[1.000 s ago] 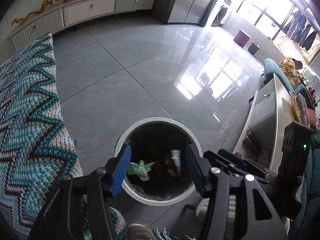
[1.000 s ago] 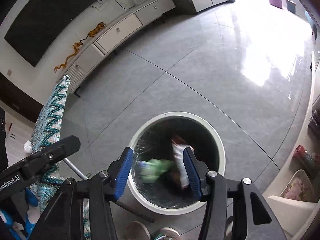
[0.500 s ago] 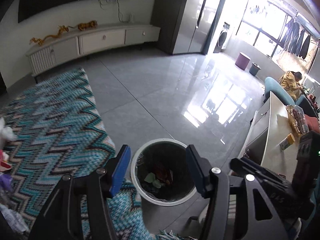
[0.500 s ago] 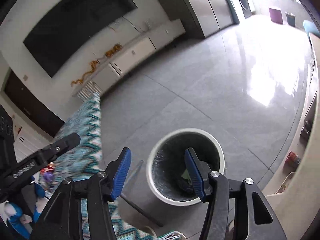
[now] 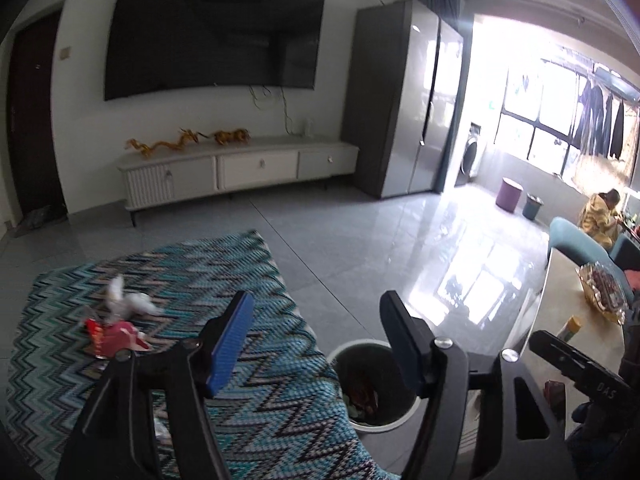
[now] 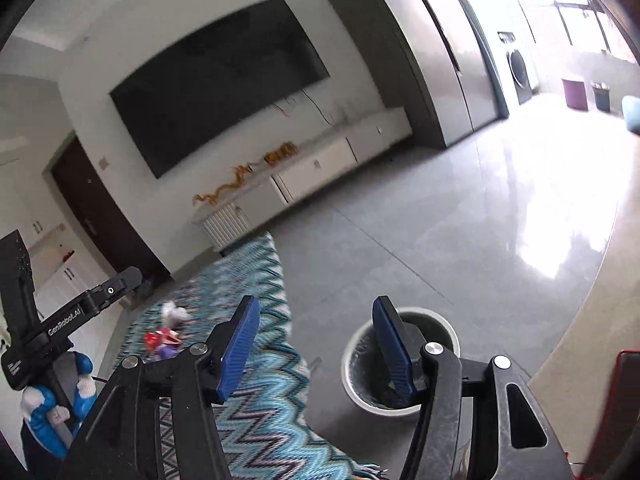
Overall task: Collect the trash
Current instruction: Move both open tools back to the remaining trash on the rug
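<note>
- The left gripper has lifted away from the trash bin; a second ago the bin's mouth filled the space between its jaws, and now the bin sits low, under the right-hand jaw.
- Its jaws are opening, with nothing between them.
- The right gripper has risen too. Its jaws are also opening and empty; the bin lies behind and below its right-hand jaw.
- Scraps in red and green show inside the bin, so the last drop looks finished.
- More trash waits on the zigzag rug: a crumpled white tissue and a red wrapper, well off beyond the left-hand jaw of the left gripper.
- From the right gripper, the same white tissue and red wrapper lie beyond its left-hand jaw.
- My reading: both hands are free and turning toward the next pieces on the rug.
</note>
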